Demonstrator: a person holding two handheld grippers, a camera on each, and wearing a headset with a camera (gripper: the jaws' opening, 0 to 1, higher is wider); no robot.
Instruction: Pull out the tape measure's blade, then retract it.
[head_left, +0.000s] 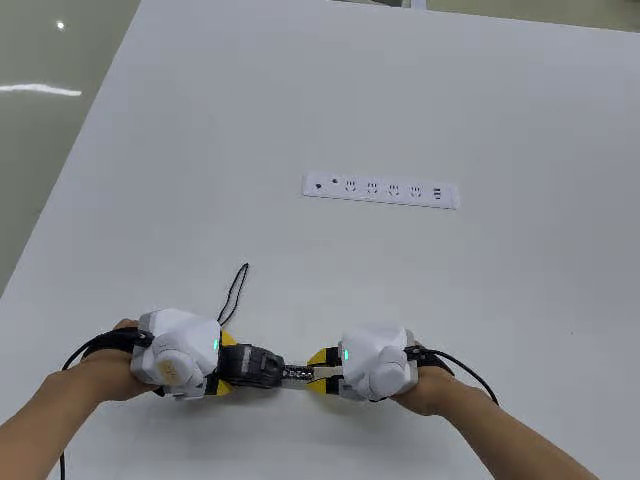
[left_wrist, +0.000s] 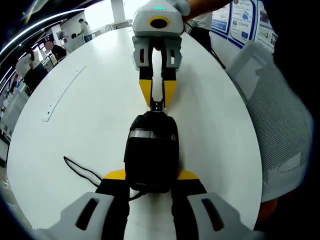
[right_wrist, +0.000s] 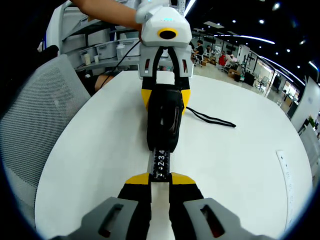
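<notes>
Tape measure (head_left: 258, 366) lies on the white bench (head_left: 300, 110) close to its near edge, between the two grippers, which face each other tip to tip. The left gripper (left_wrist: 151, 175) has its jaws closed against the sides of the black case (left_wrist: 151, 155), which fills the gap between them. The right gripper (right_wrist: 160, 178) has its jaws almost together, pinching the blade (right_wrist: 161, 162) just beyond the case mouth. A short length is out, with numerals 2, 3, 4 readable. A black wrist strap (head_left: 236, 290) trails from the case toward the far edge. A power strip (head_left: 380, 189) lies well apart, nearer the bench's middle.
</notes>
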